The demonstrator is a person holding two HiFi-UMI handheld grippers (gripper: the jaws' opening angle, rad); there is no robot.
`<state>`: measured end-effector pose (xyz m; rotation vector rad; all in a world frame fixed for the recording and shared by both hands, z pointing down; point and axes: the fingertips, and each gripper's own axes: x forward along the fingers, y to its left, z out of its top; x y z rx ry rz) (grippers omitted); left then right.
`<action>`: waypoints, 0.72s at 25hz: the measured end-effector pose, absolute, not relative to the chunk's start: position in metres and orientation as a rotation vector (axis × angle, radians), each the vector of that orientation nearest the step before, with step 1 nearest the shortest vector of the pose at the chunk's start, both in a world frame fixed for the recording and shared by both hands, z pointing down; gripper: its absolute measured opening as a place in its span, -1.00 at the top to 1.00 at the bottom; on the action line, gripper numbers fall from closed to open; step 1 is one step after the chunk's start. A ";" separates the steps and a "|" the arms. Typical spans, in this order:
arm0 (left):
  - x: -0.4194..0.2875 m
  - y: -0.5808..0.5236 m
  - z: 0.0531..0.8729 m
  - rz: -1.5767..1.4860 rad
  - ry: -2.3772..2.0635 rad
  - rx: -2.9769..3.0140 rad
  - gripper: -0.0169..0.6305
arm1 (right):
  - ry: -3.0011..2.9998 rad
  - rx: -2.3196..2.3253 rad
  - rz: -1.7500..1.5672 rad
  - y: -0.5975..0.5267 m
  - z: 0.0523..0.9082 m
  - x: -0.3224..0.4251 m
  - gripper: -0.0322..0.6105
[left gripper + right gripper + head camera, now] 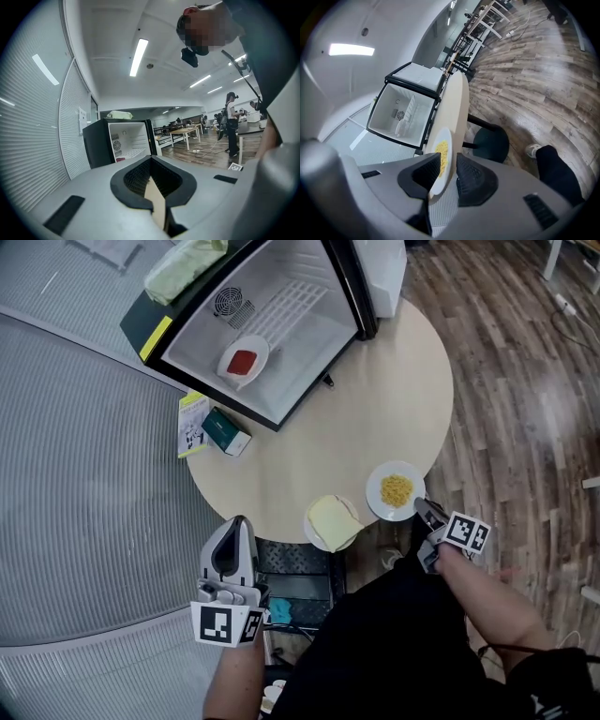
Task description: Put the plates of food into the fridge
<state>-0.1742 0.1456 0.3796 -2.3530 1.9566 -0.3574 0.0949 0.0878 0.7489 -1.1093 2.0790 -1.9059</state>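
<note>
Since the right gripper (424, 511) pinches the round white plate of yellow food (396, 490) by its rim, lift it level. The left gripper (234, 526) sits pressed together, empty.

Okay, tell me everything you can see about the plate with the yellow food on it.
The white plate is round, shallow and glossy, like ceramic, with a small heap of yellow food at its centre. It lies flat on the round beige table, at the edge nearest the person. The right gripper is closed on its near rim.
</note>
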 end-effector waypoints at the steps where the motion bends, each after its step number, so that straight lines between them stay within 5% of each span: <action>1: -0.174 0.146 0.381 -0.360 1.957 -2.355 0.93 | 2.067 -1.097 -1.916 0.087 0.750 0.093 0.56; 4: -0.174 0.144 0.383 -0.360 1.960 -2.361 0.93 | 2.056 -1.090 -1.925 0.085 0.751 0.091 0.81; 18: -0.171 0.122 0.379 -0.333 1.951 -2.378 0.93 | 1.951 -0.933 -1.903 0.056 0.711 0.088 0.84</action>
